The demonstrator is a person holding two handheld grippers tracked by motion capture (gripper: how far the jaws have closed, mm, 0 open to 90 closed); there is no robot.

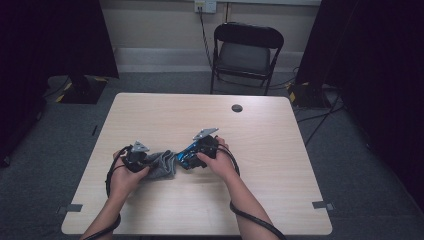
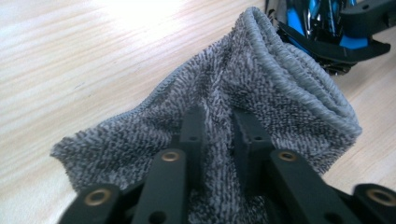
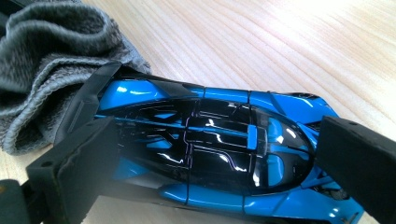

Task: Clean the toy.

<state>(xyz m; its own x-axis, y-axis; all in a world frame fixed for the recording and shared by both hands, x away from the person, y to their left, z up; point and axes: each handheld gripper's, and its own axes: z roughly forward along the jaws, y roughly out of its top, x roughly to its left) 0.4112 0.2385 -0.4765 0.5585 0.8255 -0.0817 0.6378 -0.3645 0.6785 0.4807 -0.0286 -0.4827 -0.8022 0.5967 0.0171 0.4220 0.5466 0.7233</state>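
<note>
We note a wooden table point(image 1: 260, 150) with two hand-held grippers meeting near its front middle. Between them lie a grey cloth point(image 1: 161, 165) and a blue and black toy car point(image 1: 186, 156).

Left gripper point(image 1: 146, 162): we see it at the left of the pair, in the person's left hand point(image 1: 125, 177). In its own view the two black jaws stand close together, with a fold of the grey cloth point(image 2: 233, 112) pinched between them. The cloth is clenched, pads pressing into the terry pile. The cloth's hemmed edge rises and curls toward the far right, where it meets the toy car point(image 2: 327, 23).

Right gripper point(image 1: 192, 159): held in the right hand point(image 1: 220, 162). In its own view the jaws stand wide, one at each end of the toy car point(image 3: 205, 149). The left jaw lies against the winged tail. The right jaw sits at the nose end. We read this as a lengthwise grasp on the car.

Toy car: its long axis runs jaw to jaw, roughly left to right across the right gripper view and slightly downward. The tail with its black wing points at the cloth point(image 3: 42, 65) and touches it; the nose points away from the cloth. Roof and canopy face the camera. In the high view the car lies just right of the cloth, its axis tilted up toward the right.

Behind the table we log a black folding chair point(image 1: 247, 50) on grey floor.
</note>
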